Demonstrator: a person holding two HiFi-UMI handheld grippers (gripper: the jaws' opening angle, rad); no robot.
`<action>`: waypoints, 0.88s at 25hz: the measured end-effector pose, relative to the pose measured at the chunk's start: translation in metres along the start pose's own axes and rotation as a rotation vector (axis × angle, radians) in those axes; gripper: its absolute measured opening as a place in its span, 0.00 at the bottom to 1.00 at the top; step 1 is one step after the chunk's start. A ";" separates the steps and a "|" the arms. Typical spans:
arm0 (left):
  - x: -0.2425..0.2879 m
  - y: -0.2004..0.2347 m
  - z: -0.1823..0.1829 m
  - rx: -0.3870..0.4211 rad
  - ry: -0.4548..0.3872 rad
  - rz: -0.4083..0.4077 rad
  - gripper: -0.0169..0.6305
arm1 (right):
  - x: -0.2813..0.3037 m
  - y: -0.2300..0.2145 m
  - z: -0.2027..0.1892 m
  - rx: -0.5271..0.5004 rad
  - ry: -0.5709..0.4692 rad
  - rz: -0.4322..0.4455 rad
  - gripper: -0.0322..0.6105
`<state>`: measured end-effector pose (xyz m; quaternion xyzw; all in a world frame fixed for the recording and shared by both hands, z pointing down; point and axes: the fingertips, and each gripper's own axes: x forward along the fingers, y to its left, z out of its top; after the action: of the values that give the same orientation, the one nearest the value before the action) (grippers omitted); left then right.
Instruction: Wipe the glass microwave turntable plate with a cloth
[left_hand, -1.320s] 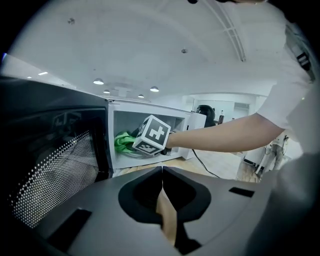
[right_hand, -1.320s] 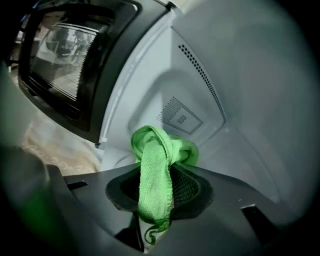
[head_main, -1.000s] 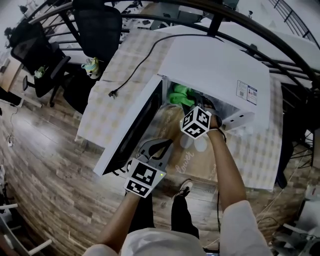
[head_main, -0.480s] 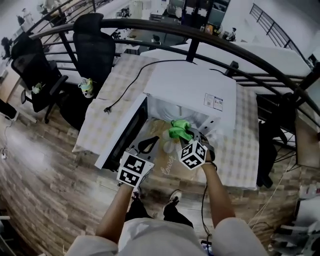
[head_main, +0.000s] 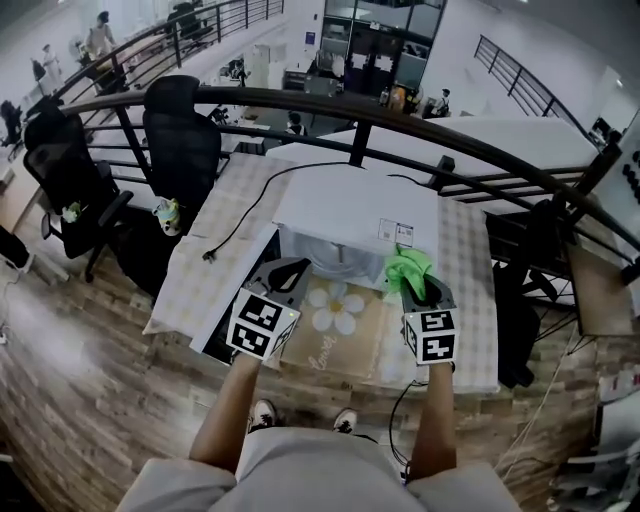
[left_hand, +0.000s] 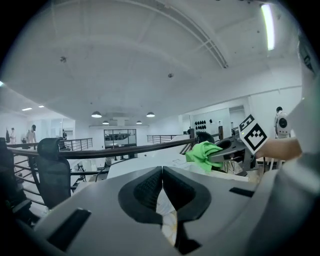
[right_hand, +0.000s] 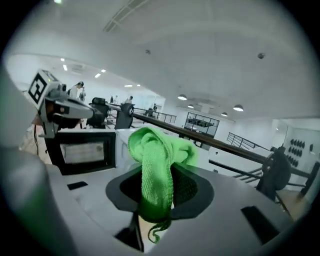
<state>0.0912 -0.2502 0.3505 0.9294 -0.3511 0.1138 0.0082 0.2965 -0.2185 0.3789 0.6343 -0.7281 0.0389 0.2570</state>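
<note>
The white microwave (head_main: 355, 212) stands on the table with its door (head_main: 252, 292) swung open to the left. Inside its cavity I make out only a pale, glassy shape (head_main: 335, 256); I cannot tell the turntable plate clearly. My right gripper (head_main: 418, 285) hangs in front of the microwave's right side, shut on a bright green cloth (head_main: 407, 266). The cloth (right_hand: 156, 165) bunches above the jaws and drapes between them. My left gripper (head_main: 292, 270) hovers by the open door with its jaws shut on nothing (left_hand: 162, 172). From it I see the green cloth (left_hand: 204, 152) to the right.
A beige mat with a daisy print (head_main: 335, 312) lies in front of the microwave on the checked tablecloth (head_main: 205, 262). A black power cable (head_main: 250, 215) trails off to the left. A curved black railing (head_main: 300, 100) runs behind the table, with office chairs (head_main: 185, 130) beyond.
Both grippers have drawn back out of the microwave toward me. The right one carried the green cloth out of the cavity to the right. The head view lifted and widened.
</note>
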 end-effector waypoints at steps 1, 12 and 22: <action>0.000 0.003 0.007 0.004 -0.013 0.003 0.05 | -0.007 -0.006 0.010 0.018 -0.027 -0.004 0.24; -0.014 0.025 0.066 0.090 -0.106 0.035 0.05 | -0.071 -0.023 0.104 0.084 -0.250 -0.019 0.24; -0.021 0.022 0.089 0.149 -0.130 0.010 0.05 | -0.075 -0.002 0.107 0.022 -0.236 0.005 0.23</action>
<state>0.0796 -0.2616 0.2582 0.9311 -0.3461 0.0791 -0.0842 0.2680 -0.1918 0.2540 0.6354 -0.7544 -0.0273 0.1622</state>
